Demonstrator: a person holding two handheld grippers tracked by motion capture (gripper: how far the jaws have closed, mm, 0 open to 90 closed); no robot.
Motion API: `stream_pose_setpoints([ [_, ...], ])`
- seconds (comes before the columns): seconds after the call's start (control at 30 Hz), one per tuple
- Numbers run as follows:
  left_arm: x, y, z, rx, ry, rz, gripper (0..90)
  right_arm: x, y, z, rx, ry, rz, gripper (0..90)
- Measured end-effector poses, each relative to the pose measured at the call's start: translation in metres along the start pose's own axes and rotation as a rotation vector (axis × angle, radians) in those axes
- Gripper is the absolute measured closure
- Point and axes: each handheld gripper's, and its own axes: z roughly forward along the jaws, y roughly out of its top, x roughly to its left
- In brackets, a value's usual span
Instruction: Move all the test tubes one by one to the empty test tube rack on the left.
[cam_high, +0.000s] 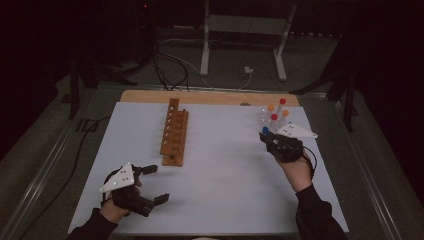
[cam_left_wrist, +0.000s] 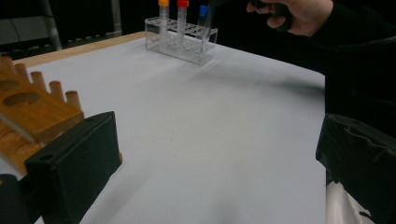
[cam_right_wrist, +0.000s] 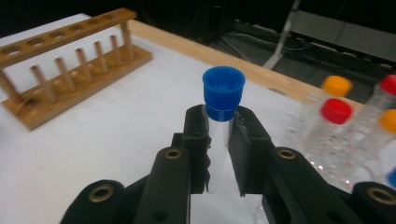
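Jaws of our right gripper (cam_right_wrist: 218, 154): closed on a clear tube with a blue cap (cam_right_wrist: 223, 93), pads clamped on the glass just under the cap, tube upright between them. In the high view we place this gripper (cam_high: 266, 136) at the table's right side, just beside the clear rack (cam_high: 265, 117), the blue cap at its tip. Jaws of our left gripper (cam_left_wrist: 210, 163): wide apart, nothing between them; we log it (cam_high: 156, 184) low over the near left of the white table (cam_high: 225, 170). Clear rack (cam_left_wrist: 182, 44): holds capped tubes, orange and red among them. Wooden rack (cam_high: 174, 132): on the table's left centre, lying lengthwise away from us, well apart from the clear rack; its row of holes and pegs (cam_right_wrist: 70, 60) appears behind the held tube.
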Motion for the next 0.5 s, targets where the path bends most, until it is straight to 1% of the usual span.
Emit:
stream_pose_setpoints([
  [0.07, 0.001, 0.004, 0.004, 0.004, -0.008, -0.004, 0.5, 0.005, -0.001, 0.001, 0.004, 0.023, -0.006, 77.8],
  [0.1, 0.002, 0.007, 0.006, 0.005, -0.017, -0.008, 0.5, 0.01, -0.002, 0.001, 0.009, 0.042, -0.014, 77.8],
  [0.13, 0.003, 0.009, 0.009, 0.009, -0.017, 0.001, 0.5, 0.01, -0.002, 0.001, 0.009, 0.042, -0.014, 77.8],
  [0.17, 0.003, 0.012, 0.011, 0.012, -0.021, 0.003, 0.6, 0.014, -0.002, 0.0, 0.011, 0.062, -0.019, 77.8],
  [0.23, 0.003, 0.018, 0.015, 0.018, -0.036, 0.002, 2.1, 0.019, -0.003, 0.0, 0.014, 0.083, -0.028, 77.8],
  [0.3, 0.003, 0.023, 0.019, 0.022, -0.032, 0.006, 2.1, 0.023, -0.004, 0.0, 0.014, 0.103, -0.03, 77.8],
  [0.37, 0.003, 0.03, 0.024, 0.02, -0.039, -0.012, 2.1, 0.028, -0.005, 0.001, 0.017, 0.12, -0.037, 77.8],
  [0.4, 0.003, 0.03, 0.024, 0.02, -0.039, -0.012, 2.1, 0.03, -0.005, 0.002, 0.02, 0.131, -0.038, 77.8],
  [0.47, 0.003, 0.038, 0.03, 0.038, -0.051, -0.003, 2.1, 0.035, -0.006, 0.003, 0.024, 0.148, -0.044, 77.8],
  [0.5, 0.003, 0.041, 0.031, 0.043, -0.063, -0.001, 2.1, 0.037, -0.006, 0.004, 0.027, 0.161, -0.048, 77.8],
])
